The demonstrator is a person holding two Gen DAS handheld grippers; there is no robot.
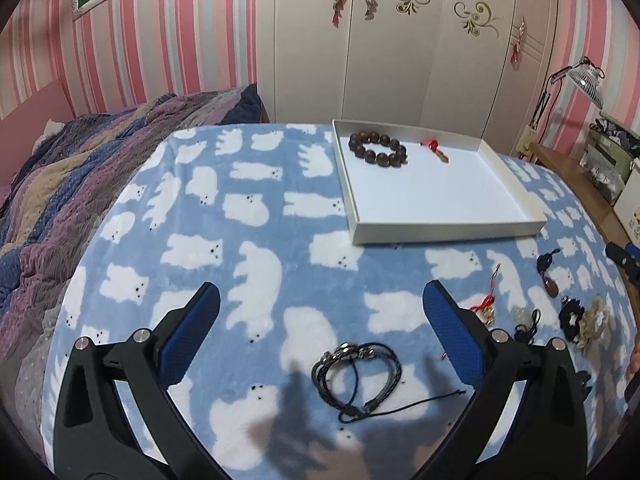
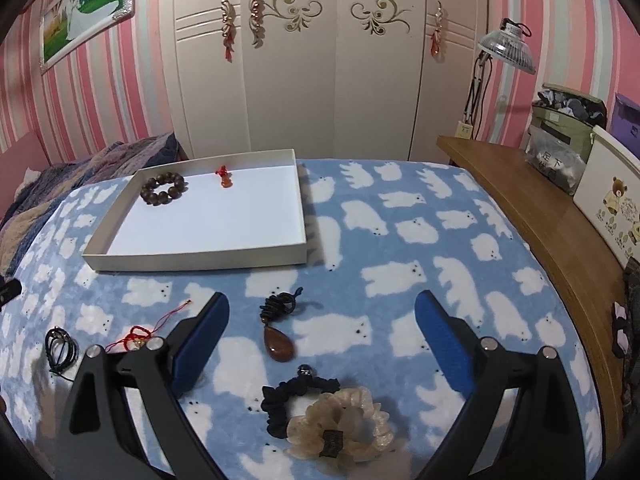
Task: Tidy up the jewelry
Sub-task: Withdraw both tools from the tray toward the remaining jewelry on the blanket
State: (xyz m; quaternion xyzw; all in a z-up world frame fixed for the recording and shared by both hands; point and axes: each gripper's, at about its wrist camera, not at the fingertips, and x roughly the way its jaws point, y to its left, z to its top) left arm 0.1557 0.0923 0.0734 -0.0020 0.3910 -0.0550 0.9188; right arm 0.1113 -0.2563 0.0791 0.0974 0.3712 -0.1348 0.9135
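While both tongs [image 1: 320, 312] [image 2: 322, 318] hung released, the black cord bracelet [image 1: 356, 372] awaited pickup; next: transfer into far tray [image 1: 448, 226].

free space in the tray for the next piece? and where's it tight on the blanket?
The tray is mostly bare: only the bead bracelet and red charm lie along its far edge, so the whole near half and right side are free. The blanket right of the tray is bare too. It is crowded near the front: pendant, scrunchies, cord bracelet.
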